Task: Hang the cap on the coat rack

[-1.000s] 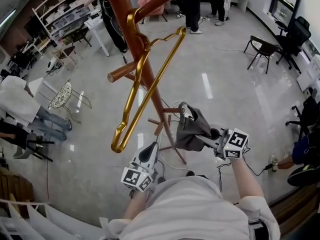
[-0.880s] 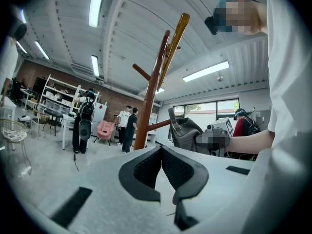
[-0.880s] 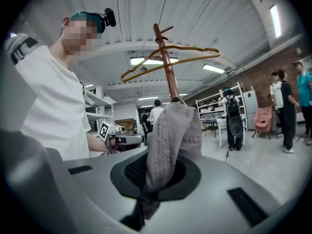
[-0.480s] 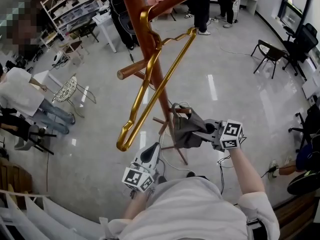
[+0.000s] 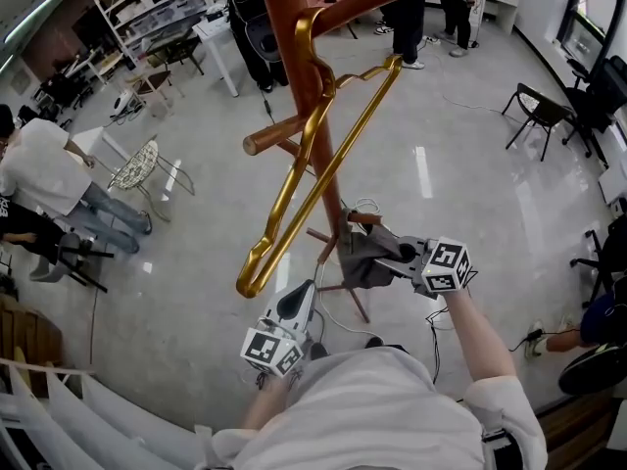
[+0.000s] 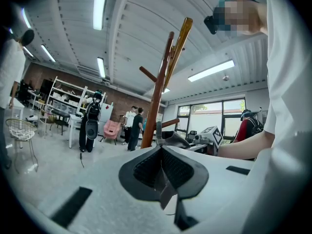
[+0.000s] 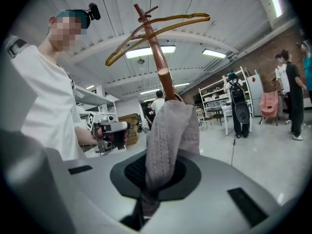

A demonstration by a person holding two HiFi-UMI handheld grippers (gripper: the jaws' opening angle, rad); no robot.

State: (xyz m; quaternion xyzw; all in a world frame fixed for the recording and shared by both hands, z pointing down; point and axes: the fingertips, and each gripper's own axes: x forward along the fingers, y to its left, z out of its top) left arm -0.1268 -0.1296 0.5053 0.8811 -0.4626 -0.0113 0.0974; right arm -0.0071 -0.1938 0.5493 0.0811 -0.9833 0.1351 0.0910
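The brown wooden coat rack (image 5: 294, 67) rises in front of me, with a gold hanger (image 5: 313, 155) hung on an upper peg. A grey cap (image 5: 367, 255) hangs close beside the pole, just under a short lower peg (image 5: 361, 218). My right gripper (image 5: 400, 258) is shut on the cap's fabric; in the right gripper view the cap (image 7: 170, 135) stands up out of the closed jaws, in front of the rack (image 7: 158, 57). My left gripper (image 5: 292, 304) is held low near my chest, jaws together with nothing in them, its pads (image 6: 165, 167) pointing toward the rack (image 6: 158, 96).
The rack's feet (image 5: 343, 287) and a cable lie on the glossy floor below the cap. Several people stand at the back (image 5: 411, 8) and one at the left (image 5: 49, 179). Chairs (image 5: 539, 111), a wire stool (image 5: 137, 169) and shelving (image 5: 147, 13) ring the room.
The right gripper has carried the cap a little left and up, closer to the pole and its lower peg. The left gripper has stayed low near my chest.
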